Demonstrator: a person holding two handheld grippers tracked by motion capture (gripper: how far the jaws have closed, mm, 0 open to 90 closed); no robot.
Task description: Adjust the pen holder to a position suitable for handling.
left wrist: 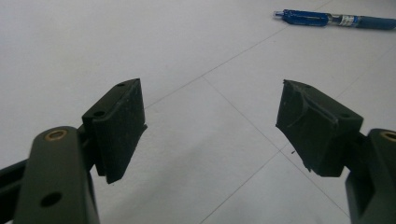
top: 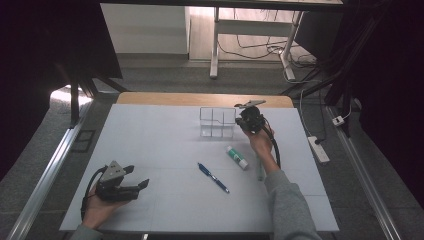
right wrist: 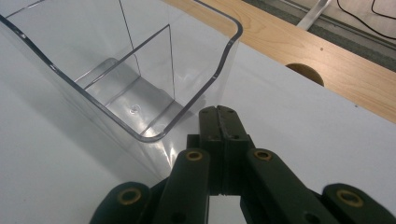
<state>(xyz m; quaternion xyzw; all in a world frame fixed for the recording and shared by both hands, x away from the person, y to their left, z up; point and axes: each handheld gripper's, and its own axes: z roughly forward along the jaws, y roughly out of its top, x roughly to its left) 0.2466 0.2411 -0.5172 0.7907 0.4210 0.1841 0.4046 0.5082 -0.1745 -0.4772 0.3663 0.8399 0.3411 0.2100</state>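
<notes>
A clear plastic organizer (top: 217, 122) with divided compartments stands at the far middle of the white sheet; its compartments (right wrist: 135, 88) look empty. My right gripper (top: 240, 120) is at the organizer's right end, its tips (right wrist: 219, 114) just outside the curved corner wall, shut with nothing between the jaws. A blue pen (top: 213, 177) and a white glue stick with a green cap (top: 236, 157) lie in the middle of the sheet. My left gripper (top: 138, 176) rests near the front left, open and empty (left wrist: 210, 107), with the pen (left wrist: 327, 18) lying farther off beyond its jaws.
The white sheet (top: 165, 145) covers a wooden table whose far edge (right wrist: 327, 60) shows a round hole. A power strip (top: 318, 149) lies on the floor at the right, and desk legs (top: 214, 45) and cables are beyond the table.
</notes>
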